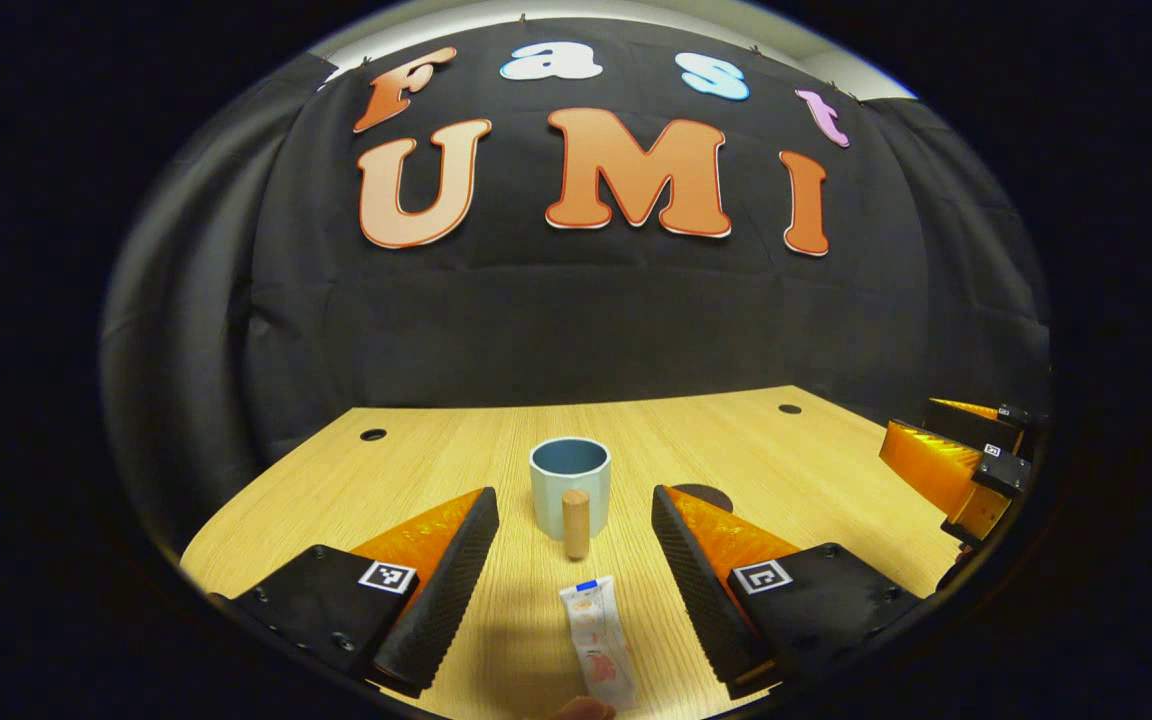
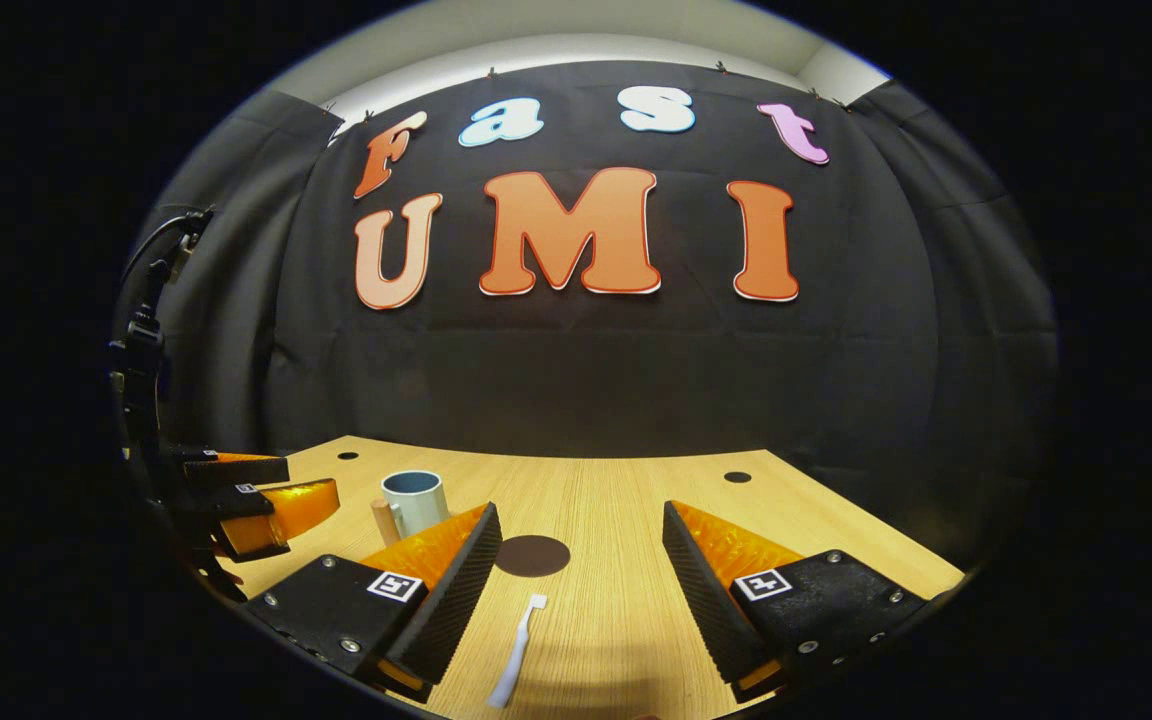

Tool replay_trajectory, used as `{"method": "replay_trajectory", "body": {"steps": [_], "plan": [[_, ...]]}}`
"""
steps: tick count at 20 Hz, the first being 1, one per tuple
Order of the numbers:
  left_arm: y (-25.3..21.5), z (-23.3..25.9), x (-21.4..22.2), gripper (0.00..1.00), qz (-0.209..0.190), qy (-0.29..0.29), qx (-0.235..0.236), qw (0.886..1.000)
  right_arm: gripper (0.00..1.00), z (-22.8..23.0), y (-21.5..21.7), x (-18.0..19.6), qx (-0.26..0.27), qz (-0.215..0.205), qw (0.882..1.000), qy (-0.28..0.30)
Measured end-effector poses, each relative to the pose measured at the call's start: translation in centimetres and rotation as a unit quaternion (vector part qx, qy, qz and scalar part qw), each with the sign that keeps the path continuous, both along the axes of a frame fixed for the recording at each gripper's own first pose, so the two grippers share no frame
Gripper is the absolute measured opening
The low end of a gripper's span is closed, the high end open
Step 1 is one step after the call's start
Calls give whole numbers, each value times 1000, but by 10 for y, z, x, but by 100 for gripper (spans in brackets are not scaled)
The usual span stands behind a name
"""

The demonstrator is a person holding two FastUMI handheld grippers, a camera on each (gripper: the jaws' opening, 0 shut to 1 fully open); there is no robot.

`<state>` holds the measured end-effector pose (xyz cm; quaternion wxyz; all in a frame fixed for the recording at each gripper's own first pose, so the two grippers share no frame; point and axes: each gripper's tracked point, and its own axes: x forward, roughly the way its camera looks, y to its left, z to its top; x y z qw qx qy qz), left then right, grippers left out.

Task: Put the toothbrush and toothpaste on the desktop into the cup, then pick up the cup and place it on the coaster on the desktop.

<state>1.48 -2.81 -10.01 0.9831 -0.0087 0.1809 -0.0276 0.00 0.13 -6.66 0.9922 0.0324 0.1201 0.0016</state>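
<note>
Both your grippers, left [image 1: 576, 590] and right [image 2: 576, 600], are spread wide over the desk [image 2: 626, 610], the toothpaste [image 1: 598, 645] lying between the left fingers before the cup [image 1: 570, 485], the toothbrush [image 2: 518, 652] between the right fingers near the coaster [image 2: 532, 555].

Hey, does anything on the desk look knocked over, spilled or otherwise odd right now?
Nothing stands out. The cup stands upright, the toothpaste and toothbrush lie flat on the desk, and the coaster is bare.
</note>
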Motion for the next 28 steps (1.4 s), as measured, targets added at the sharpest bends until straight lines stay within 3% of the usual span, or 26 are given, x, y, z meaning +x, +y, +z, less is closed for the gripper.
{"method": "replay_trajectory", "body": {"steps": [8,16,28], "plan": [[-9,-46,10,100,-3,88,-5,996,98,-40,11,-1,-4,16,997,70],[-20,-90,-8,100,-12,170,0,985,95,-84,24,-6,1,39,988,149],[-26,-123,-26,100,-5,258,-11,966,89,-113,30,-13,1,51,977,206]]}}
